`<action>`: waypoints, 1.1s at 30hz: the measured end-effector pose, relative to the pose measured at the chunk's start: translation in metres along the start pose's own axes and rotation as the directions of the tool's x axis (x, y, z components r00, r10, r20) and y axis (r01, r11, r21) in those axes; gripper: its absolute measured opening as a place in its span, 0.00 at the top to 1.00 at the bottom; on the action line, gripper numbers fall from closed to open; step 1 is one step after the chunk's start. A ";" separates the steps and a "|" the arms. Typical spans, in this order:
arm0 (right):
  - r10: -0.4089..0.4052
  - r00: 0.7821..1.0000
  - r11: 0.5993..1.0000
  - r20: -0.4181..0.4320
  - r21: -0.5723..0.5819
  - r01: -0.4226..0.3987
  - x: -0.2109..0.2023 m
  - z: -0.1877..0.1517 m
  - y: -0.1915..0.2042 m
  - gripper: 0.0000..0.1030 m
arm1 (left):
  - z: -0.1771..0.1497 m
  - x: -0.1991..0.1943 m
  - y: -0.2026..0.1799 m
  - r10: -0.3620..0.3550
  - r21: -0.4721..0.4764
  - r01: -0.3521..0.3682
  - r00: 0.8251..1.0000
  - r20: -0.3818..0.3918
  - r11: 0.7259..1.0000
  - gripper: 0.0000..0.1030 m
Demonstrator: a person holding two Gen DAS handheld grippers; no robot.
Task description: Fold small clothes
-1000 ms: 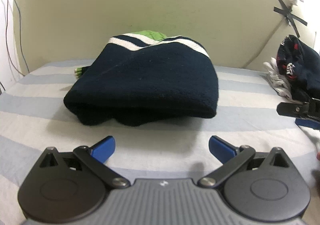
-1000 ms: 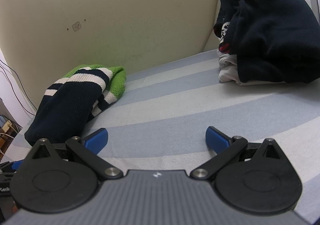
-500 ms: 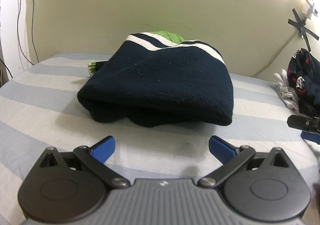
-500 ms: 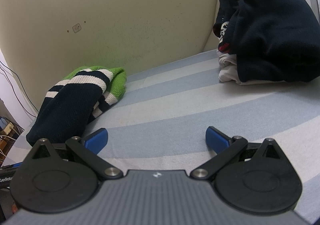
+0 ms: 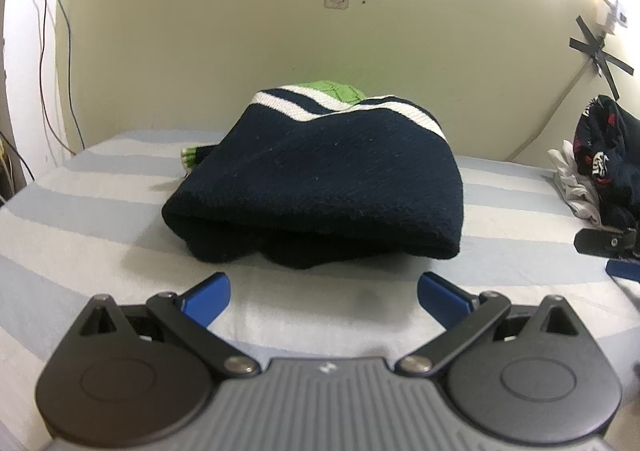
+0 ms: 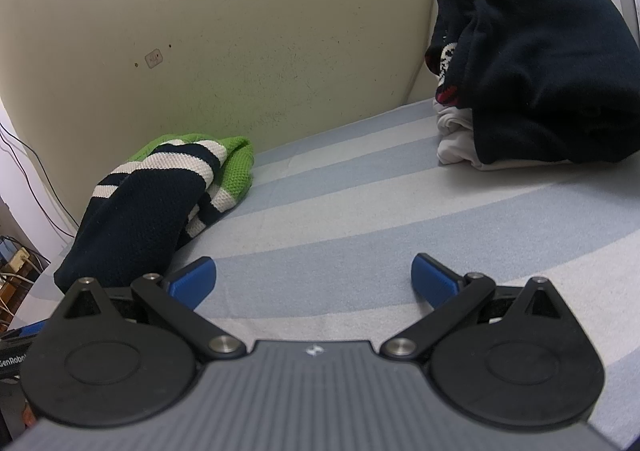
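Note:
A folded navy knit garment (image 5: 320, 187) with white and green stripes lies on the striped bed sheet (image 5: 100, 219), straight ahead of my left gripper (image 5: 324, 291). That gripper stands open and empty, a short way in front of the garment's near edge. In the right wrist view the same garment (image 6: 160, 203) sits at the left by the wall. My right gripper (image 6: 314, 279) is open over bare sheet (image 6: 360, 219), holding nothing. Its tip (image 5: 604, 247) shows at the right edge of the left wrist view.
A pile of dark and white clothes (image 6: 532, 91) is stacked at the back right against the wall, also seen as a pile (image 5: 600, 171) in the left wrist view. Cream wall (image 5: 320, 31) bounds the bed's far side. Cables (image 5: 52, 31) hang at the left.
My left gripper has swung left and back a little, so the folded garment now sits more to the centre-right. The right gripper has barely moved. Both stay open.

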State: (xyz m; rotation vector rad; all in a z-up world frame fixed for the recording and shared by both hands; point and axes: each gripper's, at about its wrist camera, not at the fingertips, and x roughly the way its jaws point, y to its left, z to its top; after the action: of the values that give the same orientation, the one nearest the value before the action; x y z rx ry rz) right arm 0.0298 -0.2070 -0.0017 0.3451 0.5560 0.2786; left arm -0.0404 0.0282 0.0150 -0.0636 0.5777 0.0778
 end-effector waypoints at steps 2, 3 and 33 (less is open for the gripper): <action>0.001 1.000 1.000 0.000 0.000 -0.001 0.000 0.000 0.000 0.00 | 0.000 -0.001 -0.002 0.005 0.016 -0.005 1.000 0.009 1.000 0.00; 0.001 1.000 1.000 0.000 0.001 -0.001 0.000 0.000 0.000 0.00 | 0.000 -0.002 -0.003 0.007 0.022 -0.008 1.000 0.014 1.000 0.00; 0.007 1.000 1.000 0.003 0.009 -0.007 0.000 -0.001 -0.001 0.00 | 0.000 -0.004 -0.009 0.015 0.034 -0.016 1.000 0.022 0.999 0.00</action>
State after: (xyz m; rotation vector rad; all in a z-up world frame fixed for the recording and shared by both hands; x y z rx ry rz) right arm 0.0293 -0.2074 -0.0023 0.3561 0.5530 0.2821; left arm -0.0433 0.0190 0.0175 -0.0253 0.5581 0.0837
